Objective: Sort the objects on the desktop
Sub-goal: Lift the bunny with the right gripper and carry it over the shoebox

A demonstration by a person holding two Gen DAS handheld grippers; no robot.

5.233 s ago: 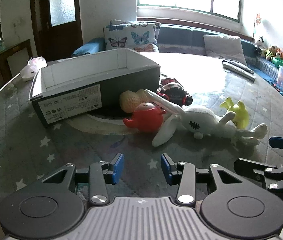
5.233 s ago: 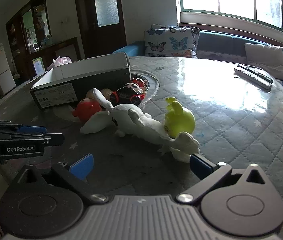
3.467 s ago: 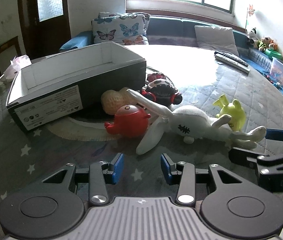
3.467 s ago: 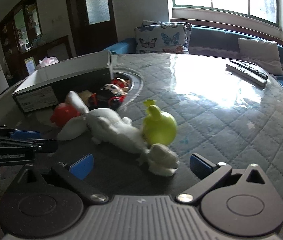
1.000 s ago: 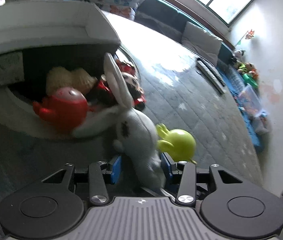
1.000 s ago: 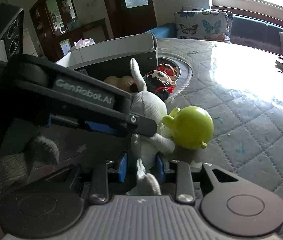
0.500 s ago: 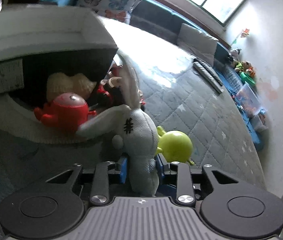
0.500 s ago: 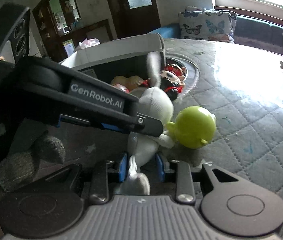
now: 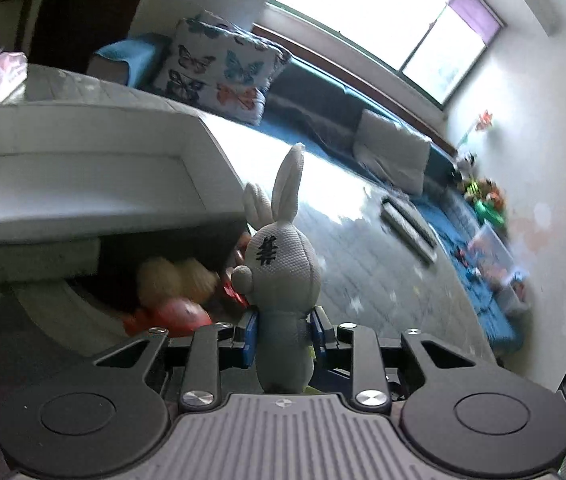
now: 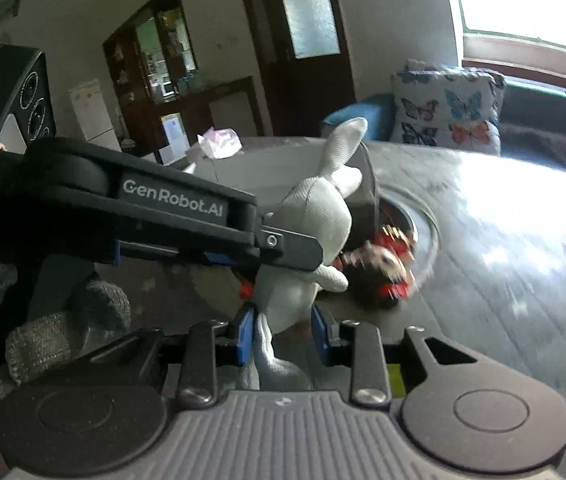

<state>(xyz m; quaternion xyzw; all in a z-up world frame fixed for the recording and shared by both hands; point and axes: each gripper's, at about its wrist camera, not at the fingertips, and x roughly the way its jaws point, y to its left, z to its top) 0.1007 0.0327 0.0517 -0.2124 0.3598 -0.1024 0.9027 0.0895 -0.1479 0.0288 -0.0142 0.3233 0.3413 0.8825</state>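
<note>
A white plush rabbit (image 9: 283,264) is held off the table by both grippers. My left gripper (image 9: 283,336) is shut on its body, ears up. My right gripper (image 10: 281,334) is shut on its lower body and legs (image 10: 303,236). The left gripper (image 10: 203,220) crosses the right wrist view from the left. The open shoe box (image 9: 83,172) with a white inside lies to the left, just beyond the rabbit. A red toy (image 9: 175,314), a tan plush (image 9: 175,276) and a black-and-red toy (image 10: 379,268) lie on the table below.
The quilted round table (image 9: 383,280) carries two remote controls (image 9: 407,224) at the far right. A sofa with a butterfly cushion (image 9: 219,68) stands behind. A pink tissue pack (image 10: 219,142) lies behind the box. A gloved hand (image 10: 63,320) holds the left gripper.
Both grippers have lifted the rabbit clear of the table and toward the box. The green toy has dropped out of sight below.
</note>
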